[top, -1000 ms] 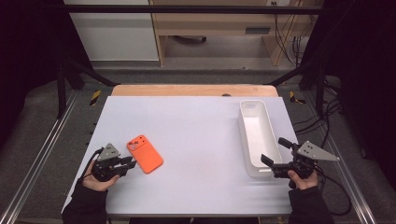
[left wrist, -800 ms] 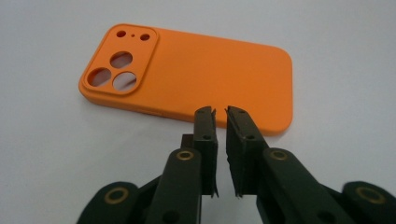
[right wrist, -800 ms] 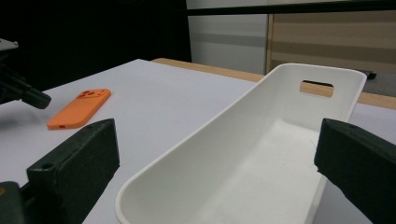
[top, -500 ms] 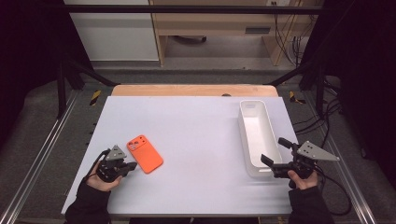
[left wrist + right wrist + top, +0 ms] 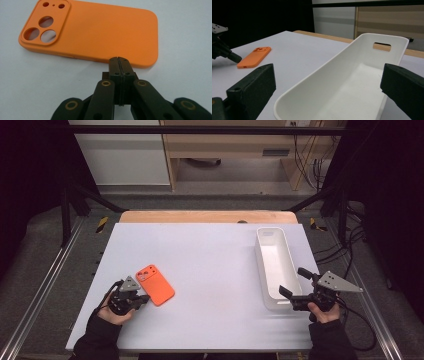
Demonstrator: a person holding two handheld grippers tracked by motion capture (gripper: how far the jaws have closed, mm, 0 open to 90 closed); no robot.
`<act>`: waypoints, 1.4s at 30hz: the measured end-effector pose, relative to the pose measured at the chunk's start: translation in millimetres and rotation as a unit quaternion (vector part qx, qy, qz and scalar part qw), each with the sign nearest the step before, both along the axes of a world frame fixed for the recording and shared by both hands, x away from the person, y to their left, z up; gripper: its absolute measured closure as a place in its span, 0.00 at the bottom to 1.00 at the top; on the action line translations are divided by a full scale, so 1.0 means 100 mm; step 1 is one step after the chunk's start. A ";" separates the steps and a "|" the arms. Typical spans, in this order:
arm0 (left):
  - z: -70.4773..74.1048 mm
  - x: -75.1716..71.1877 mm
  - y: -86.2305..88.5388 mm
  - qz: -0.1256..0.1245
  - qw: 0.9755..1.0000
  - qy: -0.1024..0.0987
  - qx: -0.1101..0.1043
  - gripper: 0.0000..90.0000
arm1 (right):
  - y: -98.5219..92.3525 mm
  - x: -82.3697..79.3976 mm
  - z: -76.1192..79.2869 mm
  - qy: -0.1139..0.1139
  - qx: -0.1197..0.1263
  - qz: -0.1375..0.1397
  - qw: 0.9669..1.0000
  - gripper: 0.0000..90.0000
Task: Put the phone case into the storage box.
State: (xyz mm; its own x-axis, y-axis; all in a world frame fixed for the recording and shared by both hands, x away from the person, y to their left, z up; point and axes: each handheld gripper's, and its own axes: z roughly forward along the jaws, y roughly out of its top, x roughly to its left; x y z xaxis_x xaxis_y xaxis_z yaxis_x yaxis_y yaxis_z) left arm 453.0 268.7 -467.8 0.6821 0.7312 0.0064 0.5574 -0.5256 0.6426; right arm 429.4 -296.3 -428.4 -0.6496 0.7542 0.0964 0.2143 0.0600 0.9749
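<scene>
Two grippers are held at the near edge of the white table (image 5: pixel 210 250). The left gripper (image 5: pixel 118 60), at about 8 o'clock, has just been clenched with nothing between its jaws, tips just beside the orange phone case (image 5: pixel 155 284), which lies flat. The right gripper (image 5: pixel 292 287), at 4 o'clock, is spread wide around the near end of the empty white tray (image 5: pixel 276 270). Bare table separates case and tray.

Tray (image 5: pixel 352 82) near end: cut off by the bottom edge, right gripper view.
Phone case (image 5: pixel 95 32) top: cut off, left gripper view.
</scene>
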 end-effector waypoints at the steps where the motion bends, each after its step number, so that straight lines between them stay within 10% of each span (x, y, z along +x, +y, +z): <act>1: 0.00 0.00 0.00 0.000 1.000 0.000 0.000 1.00 | 0.00 0.00 0.00 0.000 0.000 0.000 1.000 0.01; 27: 0.10 0.05 -0.05 -0.004 1.000 -0.023 -0.016 1.00 | 0.00 0.00 0.00 -0.001 0.000 0.000 1.000 0.01; 42: 0.10 0.42 0.28 0.141 0.988 -0.052 -0.020 1.00 | 0.01 0.00 0.00 0.001 -0.003 -0.001 1.000 0.01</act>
